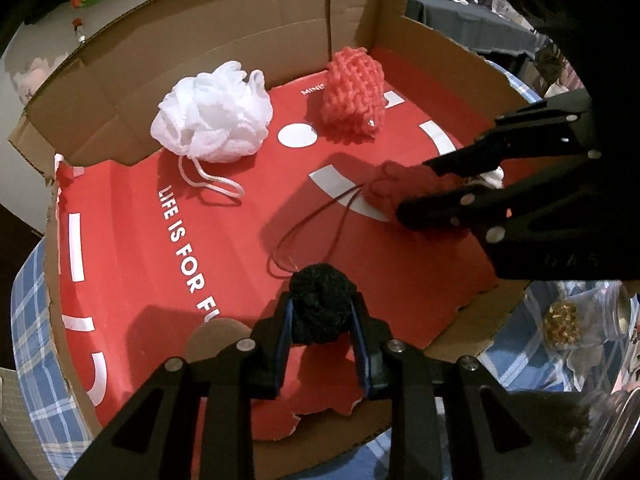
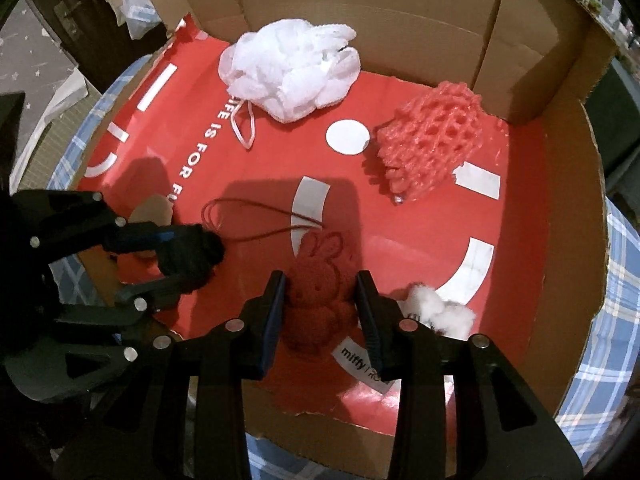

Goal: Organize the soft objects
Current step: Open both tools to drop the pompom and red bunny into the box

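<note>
Between my left claw's (image 1: 322, 312) two blue-lined fingers sits a black knitted ball (image 1: 322, 306), and both pads press its sides, so that claw is clenched on it. Under it lies the red printed sheet (image 1: 168, 264) that lines the open cardboard box (image 1: 248, 36).

From my right wrist view, the right claw (image 2: 320, 312) points steeply down with a red knitted rabbit (image 2: 318, 292) between its fingers; the pads seem to touch the rabbit's flanks, so I read it as grasped, though lightly. A white label (image 2: 362, 364) with lettering lies just below the rabbit, close to the right finger. A thin red cord loop (image 2: 256, 220) runs from the rabbit's head away toward the left claw (image 2: 196, 256), which shows here at the left with the black ball (image 2: 200, 254) in its grip.

Just beside the right claw's outer finger lies a small white fluff tuft (image 2: 436, 312). Farther ahead of both claws, near the box's back wall, rest a white mesh bath pouf (image 2: 292, 72) with its cord loop and a coral foam net (image 2: 430, 136), well apart from each other. The box stands on a blue plaid cloth (image 2: 612, 340).
</note>
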